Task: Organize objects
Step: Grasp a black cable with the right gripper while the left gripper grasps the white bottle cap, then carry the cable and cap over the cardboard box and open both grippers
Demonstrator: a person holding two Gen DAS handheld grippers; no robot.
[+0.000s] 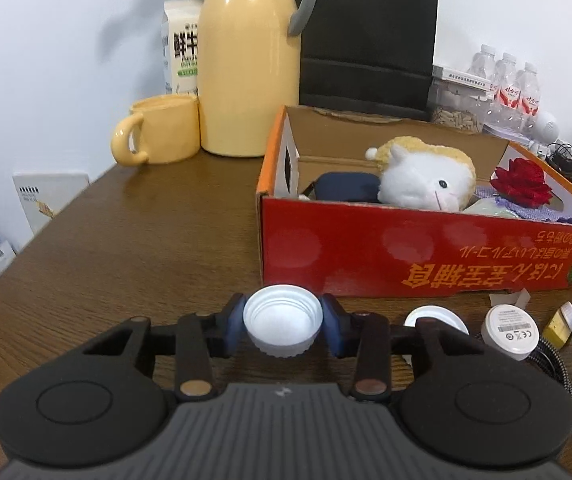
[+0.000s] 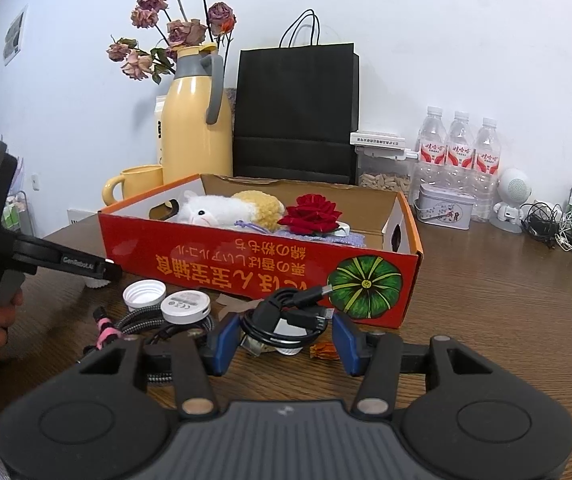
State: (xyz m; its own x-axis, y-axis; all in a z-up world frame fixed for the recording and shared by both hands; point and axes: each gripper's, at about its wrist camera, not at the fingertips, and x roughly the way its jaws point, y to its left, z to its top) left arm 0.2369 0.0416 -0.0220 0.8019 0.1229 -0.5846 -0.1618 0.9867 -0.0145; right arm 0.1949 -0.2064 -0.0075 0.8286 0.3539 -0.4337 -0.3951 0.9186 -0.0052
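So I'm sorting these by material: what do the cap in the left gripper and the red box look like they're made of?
The white cap looks like moulded plastic: smooth, slightly glossy, ribbed rim, threads inside. The red box looks like corrugated cardboard with a glossy printed skin: brown raw inside walls, soft sheen outside. The left gripper clamps the cap.

A: The brown wooden table carried plenty. A red cardboard box sat mid-table, with a yellow mug and a yellow flask behind it.

B: In front lay a white cap, a round white puck and a coiled black cable. Water bottles stood at the wall.
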